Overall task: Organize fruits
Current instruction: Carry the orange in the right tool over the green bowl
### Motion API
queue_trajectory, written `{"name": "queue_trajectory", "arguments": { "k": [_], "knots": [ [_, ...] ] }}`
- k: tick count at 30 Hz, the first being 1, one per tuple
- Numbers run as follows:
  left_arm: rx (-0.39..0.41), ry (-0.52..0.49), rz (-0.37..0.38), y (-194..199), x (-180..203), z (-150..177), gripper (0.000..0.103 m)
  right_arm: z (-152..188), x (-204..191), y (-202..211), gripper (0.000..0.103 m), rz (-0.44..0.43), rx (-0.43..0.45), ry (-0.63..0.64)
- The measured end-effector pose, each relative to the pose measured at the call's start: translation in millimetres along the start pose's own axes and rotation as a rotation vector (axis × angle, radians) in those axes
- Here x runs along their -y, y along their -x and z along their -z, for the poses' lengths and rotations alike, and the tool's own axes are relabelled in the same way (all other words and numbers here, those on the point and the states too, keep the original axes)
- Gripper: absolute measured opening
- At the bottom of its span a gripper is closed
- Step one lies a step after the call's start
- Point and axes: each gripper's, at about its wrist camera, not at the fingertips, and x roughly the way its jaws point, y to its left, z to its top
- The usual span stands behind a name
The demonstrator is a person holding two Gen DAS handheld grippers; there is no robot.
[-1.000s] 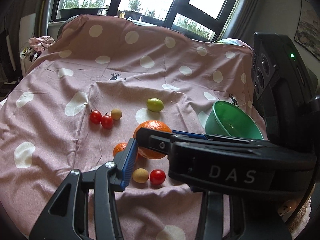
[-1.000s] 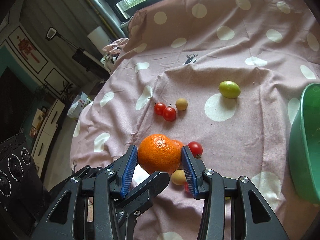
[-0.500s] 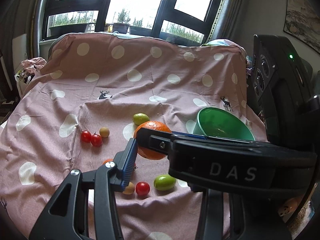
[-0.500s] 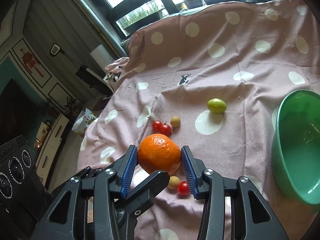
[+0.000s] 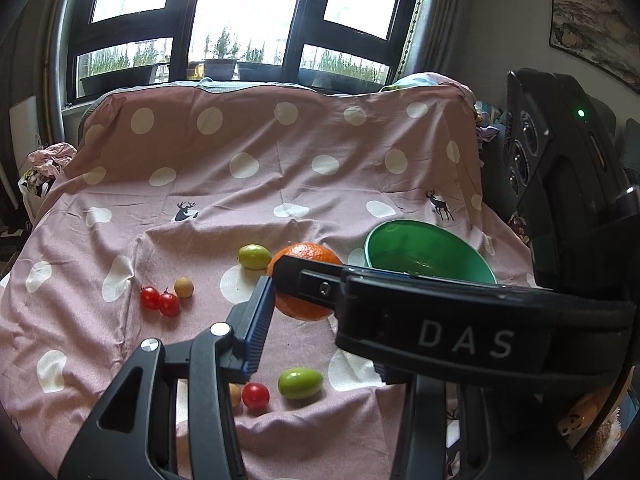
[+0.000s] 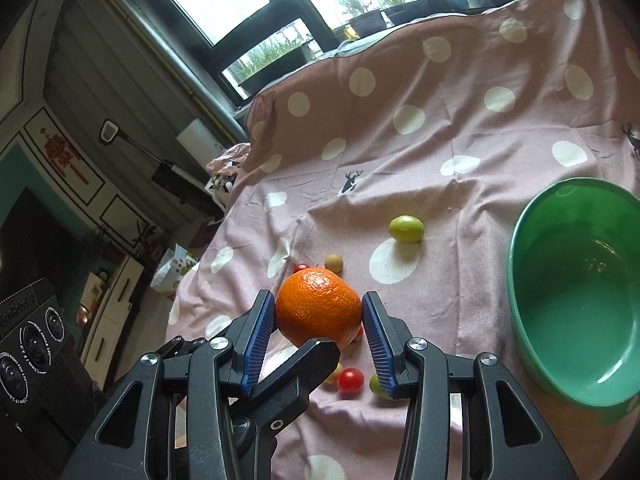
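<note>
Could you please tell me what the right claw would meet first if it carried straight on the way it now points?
Holding the large round orange, the right claw would probably meet the pink polka-dot cloth near the small tan round fruit; depth is unclear.

Bare cloth [image 6: 460, 280] lies open between the held orange [image 6: 318, 307] and the green bowl [image 6: 576, 264]. One green fruit [image 6: 406, 229] sits beside that lane. Small tomatoes [image 5: 159, 300] and green fruit [image 5: 300, 383] crowd the cloth on the left and near side.
</note>
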Motion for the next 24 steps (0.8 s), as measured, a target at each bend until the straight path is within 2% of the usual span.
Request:
{"name": "queue_trajectory", "arguments": {
  "k": [6, 24],
  "knots": [
    [0.004, -0.034, -0.008, -5.5, 12.8, -6.2, 0.041, -2.1, 5.6, 10.8, 0.047, 0.028, 0.036, -0.009],
    [-0.006, -0.094, 0.024, -22.5, 38.3, -17.0, 0.041, -9.2, 35.1, 30.0, 0.047, 0.037, 0.094, -0.096]
  ]
}}
